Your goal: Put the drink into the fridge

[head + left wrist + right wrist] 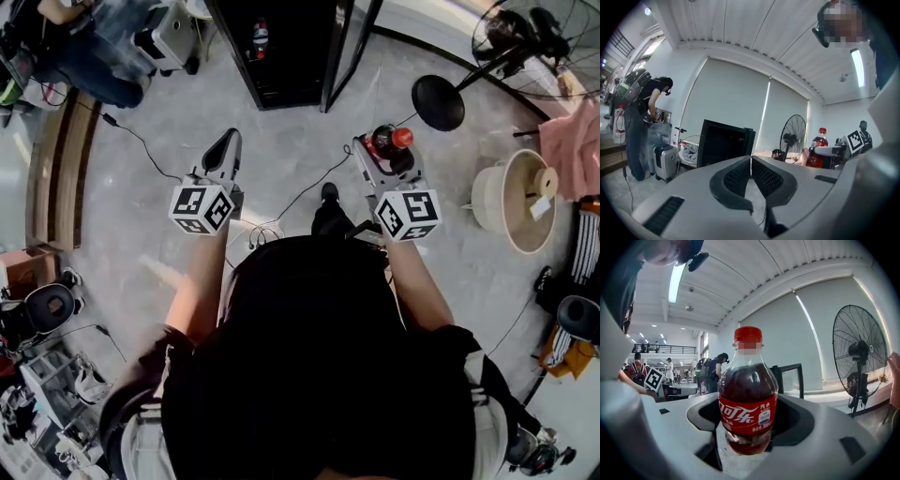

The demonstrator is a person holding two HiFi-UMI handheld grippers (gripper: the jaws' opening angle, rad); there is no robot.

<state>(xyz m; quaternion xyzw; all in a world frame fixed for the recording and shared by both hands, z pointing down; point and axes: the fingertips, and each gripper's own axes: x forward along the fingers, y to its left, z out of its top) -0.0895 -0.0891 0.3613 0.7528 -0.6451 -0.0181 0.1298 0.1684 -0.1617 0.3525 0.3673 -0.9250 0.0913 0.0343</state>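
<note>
Right gripper (pixel 385 153) is clamped on the drink bottle (pixel 388 143). In the right gripper view the grey moulded jaws with dark ribbed pads press both sides of the bottle (pixel 747 394) at its lower half, gripper (pixel 747 430) centred under it. The bottle is clear plastic with dark cola, a red wrap label and a red ribbed screw cap. It stands upright in the jaws and is held off the floor, in front of the person's right side. Left gripper (pixel 225 142) is closed on nothing: in the left gripper view the two ribbed pads meet along a thin seam at the tips (pixel 750 165), with no object between them. Each gripper carries a cube with black-and-white square markers, left (pixel 202 208) and right (pixel 408 216). The fridge (pixel 272 66) is a tall black cabinet straight ahead, its glass door (pixel 349 42) swung open to the right, with a small bottle (pixel 260 37) visible inside. From the left gripper view the fridge (pixel 724 143) reads as a dark, boxy rectangle. The held drink is well apart from the fridge, not in it. The floor (pixel 281 159) is polished grey marbled stone, with a thin black cable (pixel 309 192) running across it. To the right is a pedestal fan (pixel 534 42) with a round wire cage and a black disc base (pixel 438 103). Near it sit a round cream tub (pixel 511 202) and a pink cloth (pixel 577 141).
</note>
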